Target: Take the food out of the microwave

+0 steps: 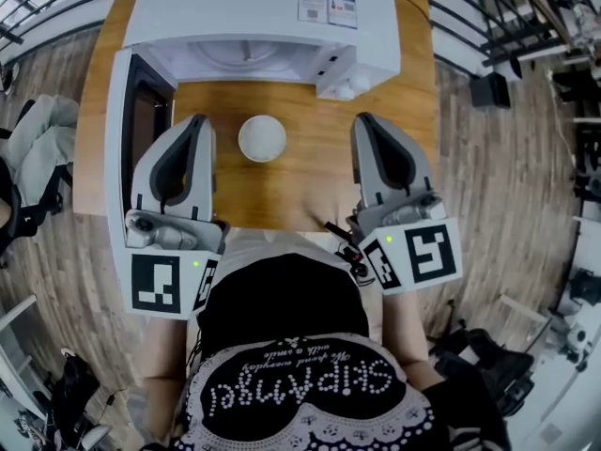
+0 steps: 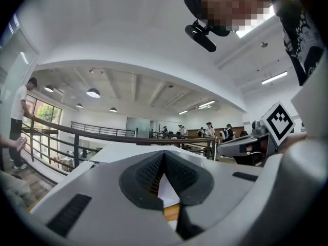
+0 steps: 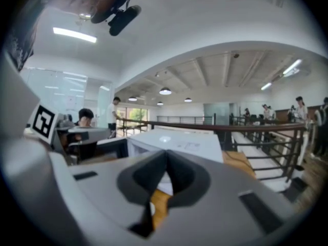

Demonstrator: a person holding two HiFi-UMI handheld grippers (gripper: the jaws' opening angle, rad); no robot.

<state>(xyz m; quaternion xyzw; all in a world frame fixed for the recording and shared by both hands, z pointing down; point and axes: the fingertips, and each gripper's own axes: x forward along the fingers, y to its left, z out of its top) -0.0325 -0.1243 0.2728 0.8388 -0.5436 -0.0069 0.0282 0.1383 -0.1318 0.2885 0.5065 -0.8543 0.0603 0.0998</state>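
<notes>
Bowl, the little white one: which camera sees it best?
The head view. It looks down on the whole bowl, standing on the table in front of the open microwave. The two gripper views look out over the room with the table mostly blocked, so no bowl can be made out there.

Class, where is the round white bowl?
Head view: the round white bowl sits on the wooden table before the open white microwave, between left gripper and right gripper.
</notes>
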